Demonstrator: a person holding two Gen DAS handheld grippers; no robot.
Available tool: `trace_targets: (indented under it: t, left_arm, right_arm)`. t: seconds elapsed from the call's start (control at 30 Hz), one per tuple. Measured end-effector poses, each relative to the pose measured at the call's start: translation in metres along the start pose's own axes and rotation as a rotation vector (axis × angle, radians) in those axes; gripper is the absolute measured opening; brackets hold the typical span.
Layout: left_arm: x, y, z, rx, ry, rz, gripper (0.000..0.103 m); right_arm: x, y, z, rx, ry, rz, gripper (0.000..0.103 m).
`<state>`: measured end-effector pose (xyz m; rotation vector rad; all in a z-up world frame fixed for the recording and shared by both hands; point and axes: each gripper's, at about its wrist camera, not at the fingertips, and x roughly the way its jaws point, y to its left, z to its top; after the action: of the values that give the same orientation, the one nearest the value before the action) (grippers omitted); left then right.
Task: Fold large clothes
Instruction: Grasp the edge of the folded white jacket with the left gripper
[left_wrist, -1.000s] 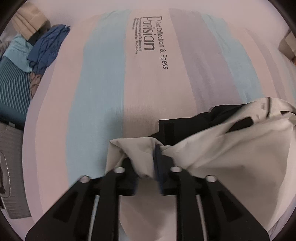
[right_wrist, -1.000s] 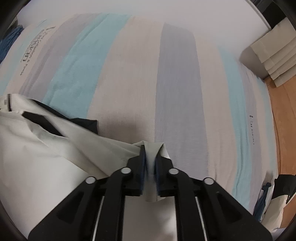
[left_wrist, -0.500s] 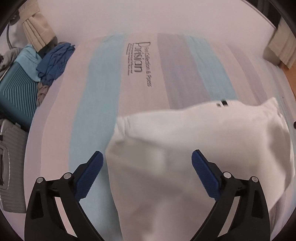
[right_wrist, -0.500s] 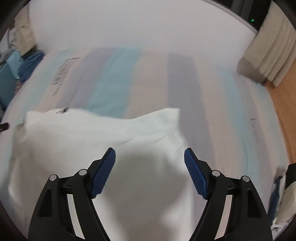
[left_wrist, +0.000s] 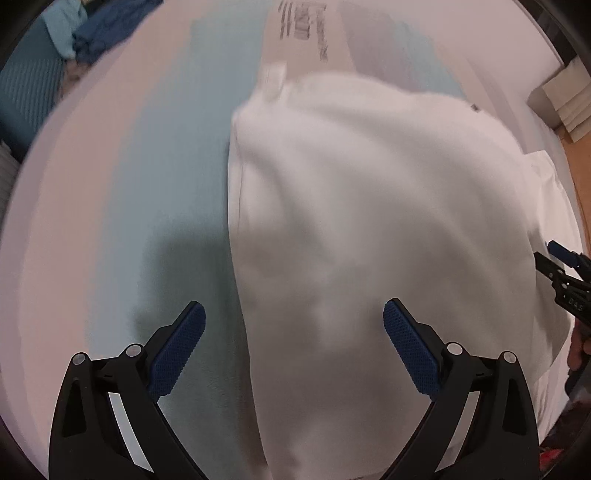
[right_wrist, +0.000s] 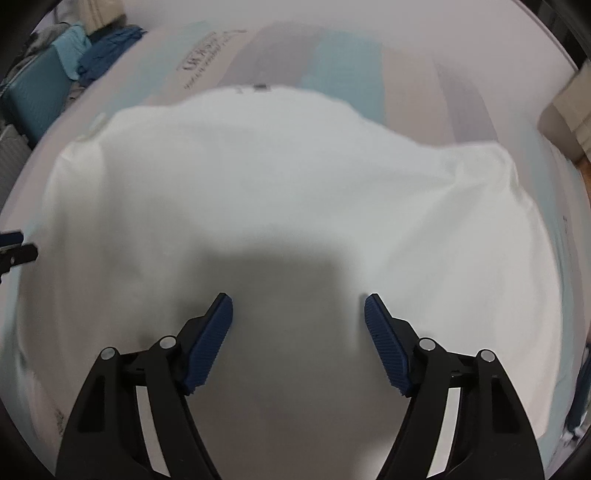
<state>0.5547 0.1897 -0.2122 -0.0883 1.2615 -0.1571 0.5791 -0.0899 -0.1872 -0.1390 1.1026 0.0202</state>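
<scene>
A large white garment lies spread on the striped bed sheet, blurred by motion. My left gripper hangs open above the garment's left edge, its pads clear of the cloth. My right gripper hovers over the middle of the white cloth; its jaws stand wide and are closing slightly, with nothing pinched between the pads. The right gripper's tip shows at the right rim of the left wrist view, and the left gripper's tip at the left rim of the right wrist view.
A teal suitcase with blue and teal clothes piled by it stands beyond the bed's far left corner. Beige folded fabric stands at the far right beside wooden floor.
Both grippers let go of the white garment's corners and opened wide. The garment dropped flat onto the bed, covering its dark part. Both hands drew back toward the near side and lowered.
</scene>
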Motion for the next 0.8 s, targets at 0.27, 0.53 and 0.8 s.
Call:
trace_targets:
  t: [0.27, 0.53, 0.8]
  left_arm:
    - [0.037, 0.003, -0.007, 0.012, 0.037, -0.176, 0.097]
    - [0.045, -0.013, -0.003, 0.06, 0.056, -0.238, 0.073]
    - [0.037, -0.022, -0.007, 0.049, 0.063, -0.204, 0.022]
  right_arm:
    - [0.019, 0.006, -0.013, 0.028, 0.004, -0.038, 0.07]
    - [0.018, 0.013, -0.021, 0.046, -0.004, -0.052, 0.07]
    - [0.018, 0.013, -0.03, 0.049, -0.023, -0.067, 0.07]
